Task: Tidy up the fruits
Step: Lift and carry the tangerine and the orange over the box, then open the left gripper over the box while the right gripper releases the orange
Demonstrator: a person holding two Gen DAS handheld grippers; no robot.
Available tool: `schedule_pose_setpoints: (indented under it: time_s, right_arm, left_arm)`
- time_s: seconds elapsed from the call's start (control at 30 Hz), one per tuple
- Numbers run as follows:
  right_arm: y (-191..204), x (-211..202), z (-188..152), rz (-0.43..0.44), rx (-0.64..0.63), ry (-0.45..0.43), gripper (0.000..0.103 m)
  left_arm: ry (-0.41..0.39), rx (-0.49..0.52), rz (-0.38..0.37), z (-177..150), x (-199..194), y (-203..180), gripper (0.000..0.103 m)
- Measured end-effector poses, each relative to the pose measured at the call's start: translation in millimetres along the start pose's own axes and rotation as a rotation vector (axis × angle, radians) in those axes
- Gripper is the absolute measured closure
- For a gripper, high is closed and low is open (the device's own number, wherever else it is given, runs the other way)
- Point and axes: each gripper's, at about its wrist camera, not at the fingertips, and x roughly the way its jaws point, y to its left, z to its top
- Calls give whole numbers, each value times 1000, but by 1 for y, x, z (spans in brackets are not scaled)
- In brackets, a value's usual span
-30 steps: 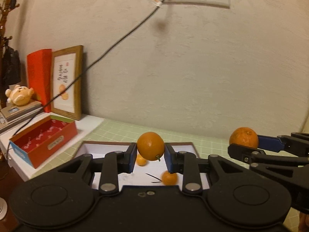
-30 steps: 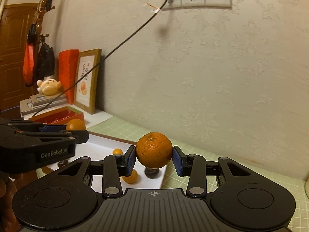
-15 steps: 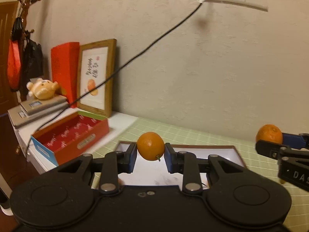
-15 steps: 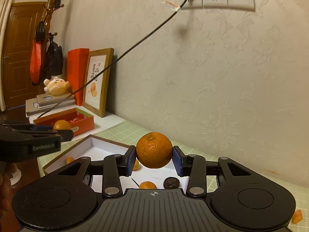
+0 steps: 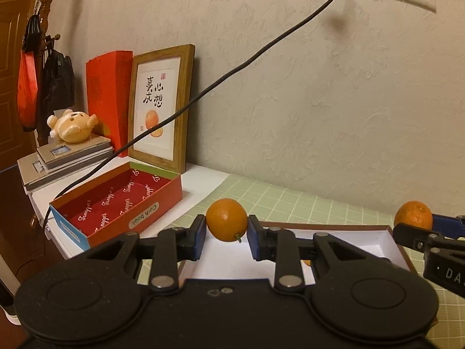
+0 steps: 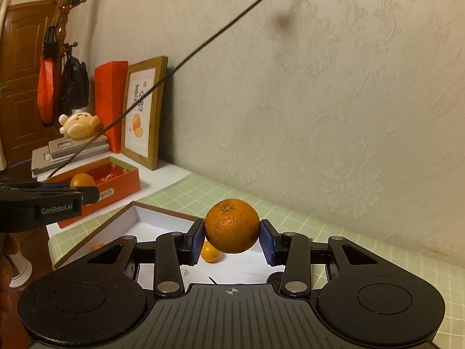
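Aloft: left gripper clamped on a smooth kumquat, held above the near-left corner of the white tray, close to the open red box. Likewise aloft: right gripper clamped on a pebbled orange, over the tray, with another small fruit lying inside it below. Behind: framed print, plush toy, black cable.

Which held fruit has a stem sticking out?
The smooth orange fruit in the left gripper; the right gripper holds a dimpled mandarin, no protruding stem.
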Motion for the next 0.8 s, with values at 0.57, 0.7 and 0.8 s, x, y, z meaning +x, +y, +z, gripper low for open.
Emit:
schedule_pose_setpoints:
  time_s: [0.57,0.7,0.8]
  right_arm:
    - [-16,47,-5,-9,0,42,62]
    - [-20,55,-4,-1,1,47,62]
    - [-18,67,-9,-49,-51,67,43]
  left_arm:
    - [43,-23,14,-4,44,-2,82]
    - [50,-22,17,-6,52,-3,82]
    - [72,3,30,-12,60,-7,31]
